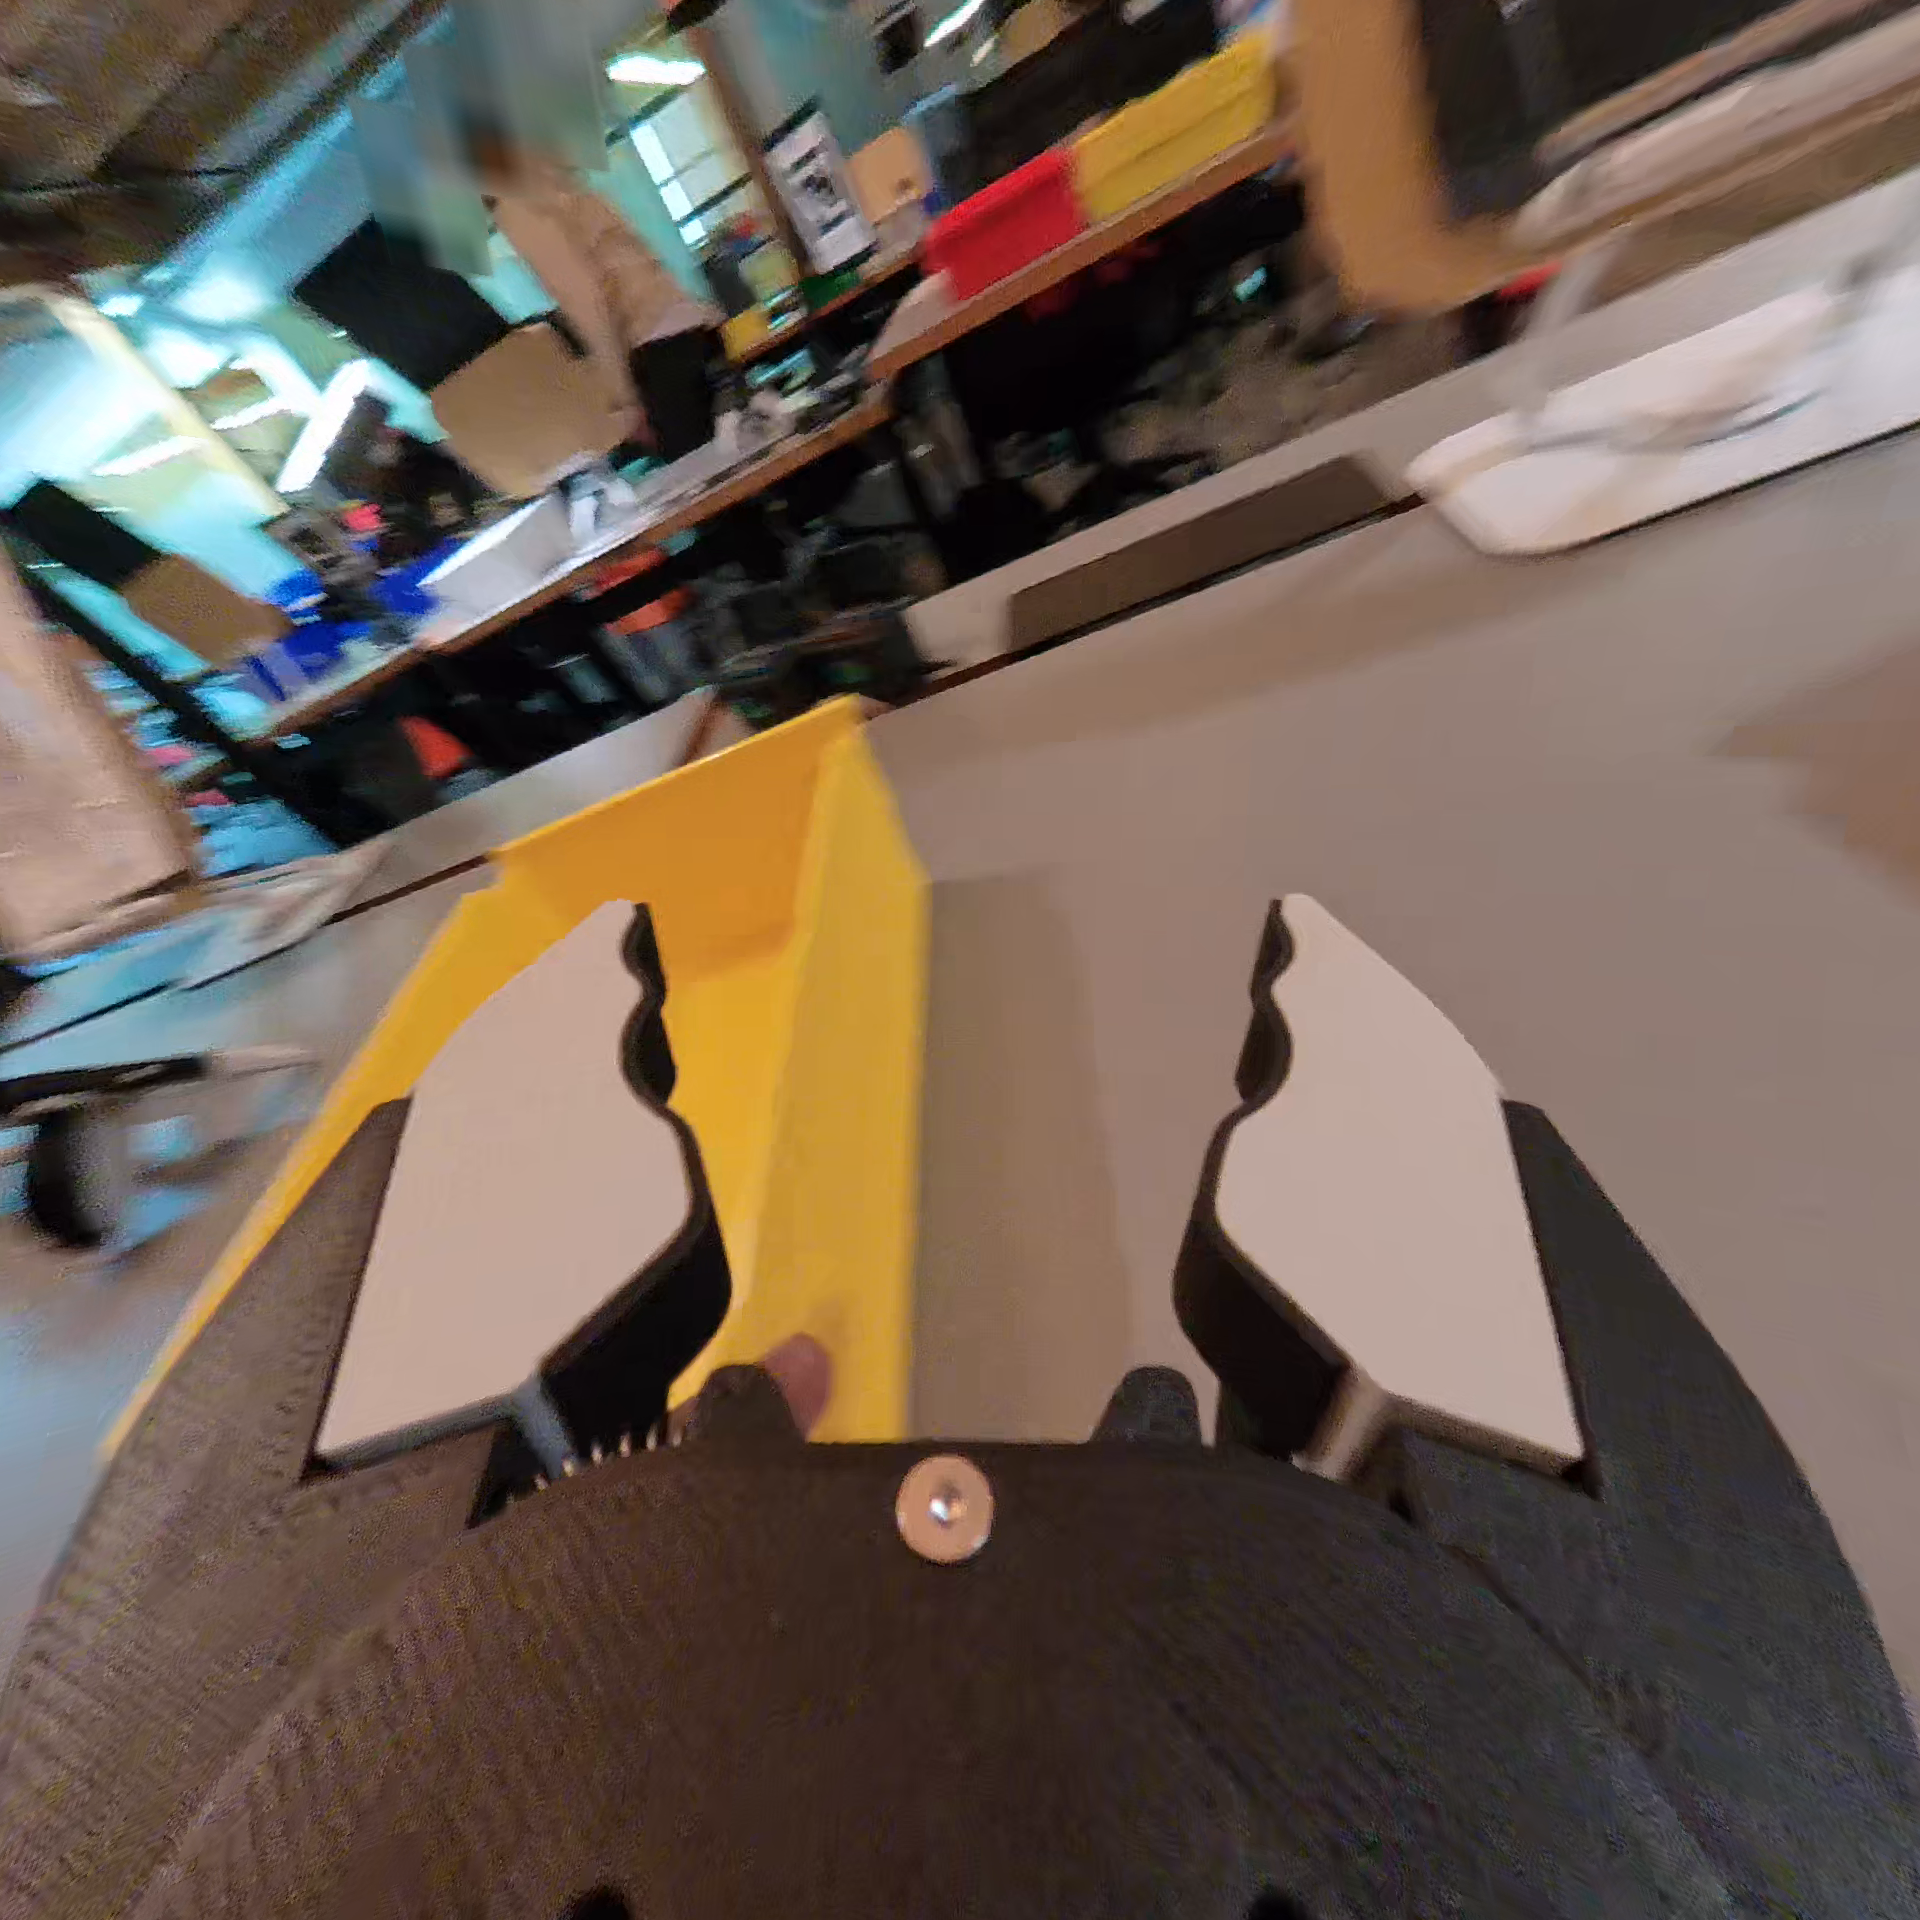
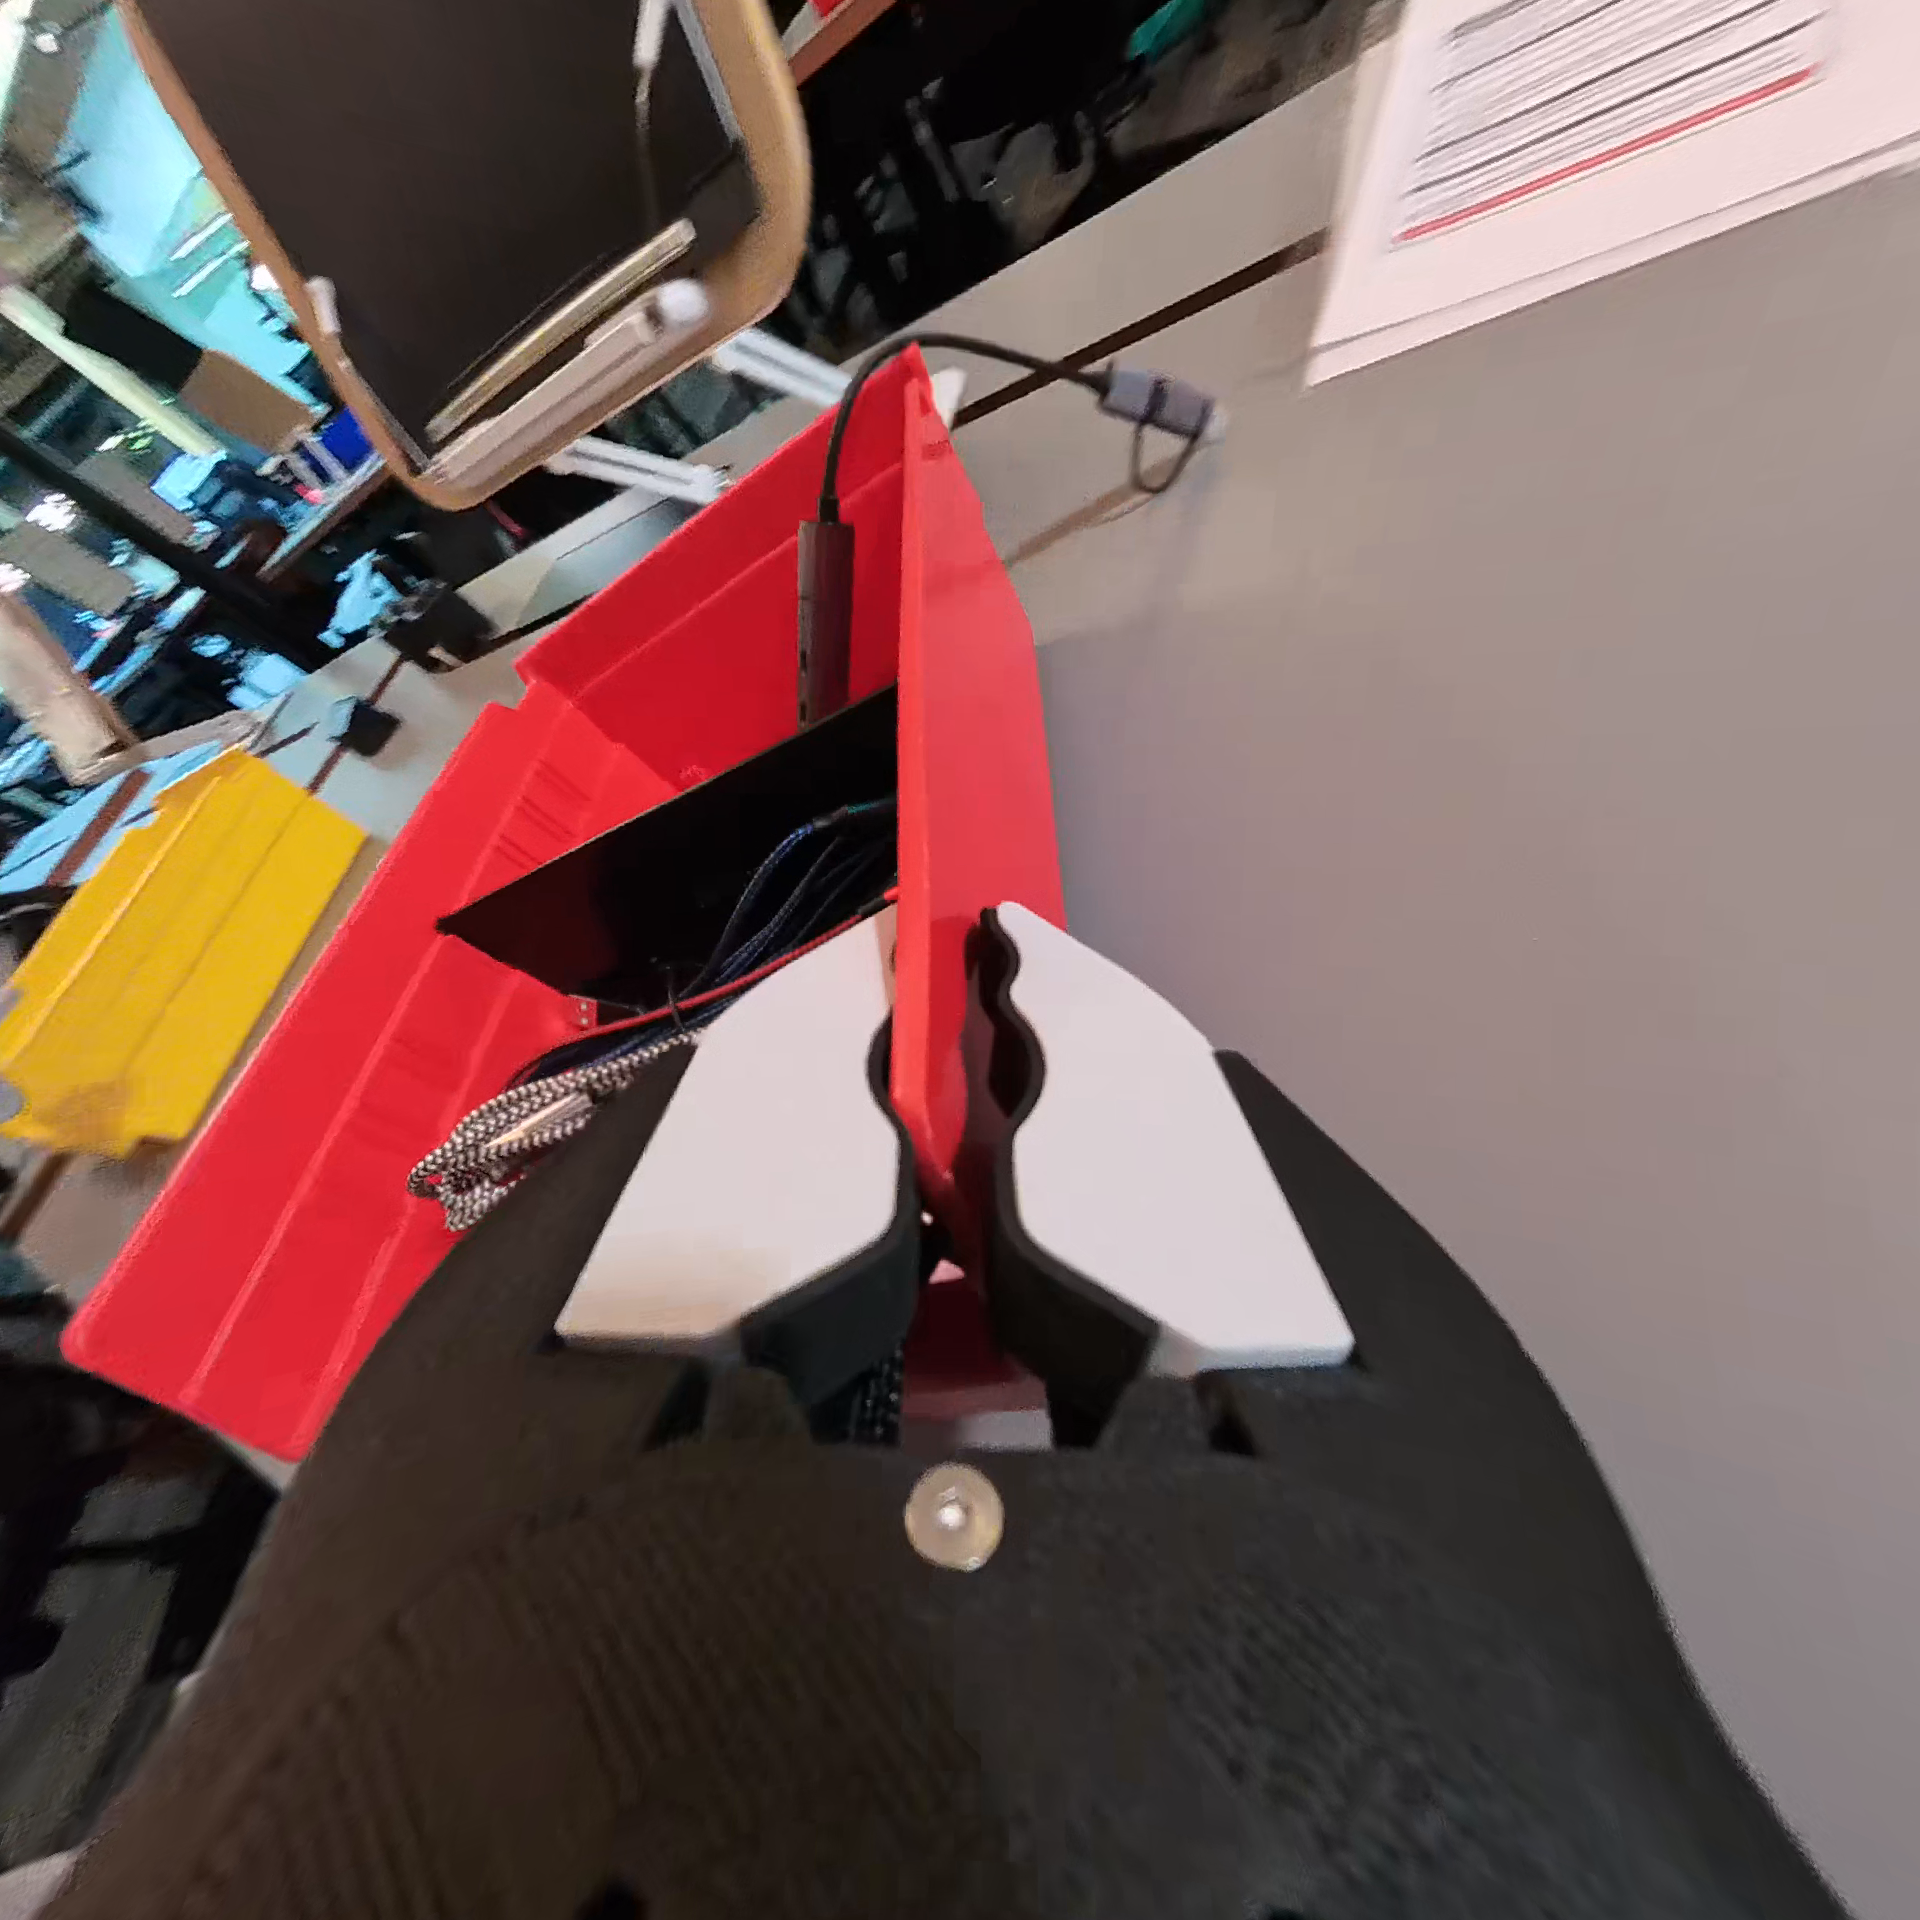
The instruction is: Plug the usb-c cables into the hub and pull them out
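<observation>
Right hand-held gripper (image 2: 940, 997) clamps red bin (image 2: 644, 665) wall; grey tabletop (image 2: 1455, 831).

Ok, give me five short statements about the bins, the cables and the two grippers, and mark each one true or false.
1. The right gripper is clamped on the side wall of the red bin. True.
2. The left gripper is closed on a cable. False: its jaws stand wide apart and hold nothing, above the yellow bin.
3. A black divider splits the red bin into compartments. True.
4. The braided cables lie on the bare table. False: they lie inside the red bin, in front of the divider.
5. The dark hub sits in the red bin behind the divider. True.
</observation>
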Motion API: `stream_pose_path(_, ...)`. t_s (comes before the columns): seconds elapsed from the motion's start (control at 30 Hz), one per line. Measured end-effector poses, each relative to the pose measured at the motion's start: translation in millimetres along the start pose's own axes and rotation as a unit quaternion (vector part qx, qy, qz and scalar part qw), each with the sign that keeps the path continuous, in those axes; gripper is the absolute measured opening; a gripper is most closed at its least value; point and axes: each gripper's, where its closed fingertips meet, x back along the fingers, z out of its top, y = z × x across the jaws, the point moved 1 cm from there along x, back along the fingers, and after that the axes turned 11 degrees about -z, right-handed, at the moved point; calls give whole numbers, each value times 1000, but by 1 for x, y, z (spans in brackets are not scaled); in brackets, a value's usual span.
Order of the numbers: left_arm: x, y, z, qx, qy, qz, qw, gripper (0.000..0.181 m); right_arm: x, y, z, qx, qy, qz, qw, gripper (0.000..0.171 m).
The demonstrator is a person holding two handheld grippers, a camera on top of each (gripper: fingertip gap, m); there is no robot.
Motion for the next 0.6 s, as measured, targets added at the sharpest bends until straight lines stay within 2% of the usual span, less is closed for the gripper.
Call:
stream_pose_path(0.1,1,-44,-36,-26,-85,50,995,119,-12,-30,-11,11,-20,39,999,8)
stream_pose_path(0.17,-8,-50,-71,6,-139,28,990,130,-18,-50,-19,30,-31,58,997,7)
stream_pose_path(0.23,-19,-45,-101,31,-165,2,986,127,-23,-67,-26,43,-38,72,996,7)
stream_pose_path(0.33,-33,-32,-135,5,-204,-33,978,103,-29,-86,-36,65,-42,84,994,8)
stream_pose_path(0.37,-36,-38,-138,-30,-211,-13,977,97,-31,-91,-40,82,-45,87,992,8)
stream_pose_path(0.4,-36,-45,-136,-65,-209,11,976,64,-32,-95,-46,111,-53,87,989,8)
stream_pose_path(0.43,-38,-49,-132,-77,-195,17,978,42,-35,-99,-54,150,-64,82,983,8)
stream_pose_path(0.5,-43,-41,-123,-11,-143,-36,989,10,-37,-107,-65,202,-75,79,973,8)
stream_pose_path(0.53,-43,-38,-121,39,-133,-60,989,5,-37,-113,-66,203,-76,91,972,10)
stream_pose_path(0.6,-40,-43,-119,22,-133,-59,989,6,-39,-121,-74,205,-87,110,969,17)
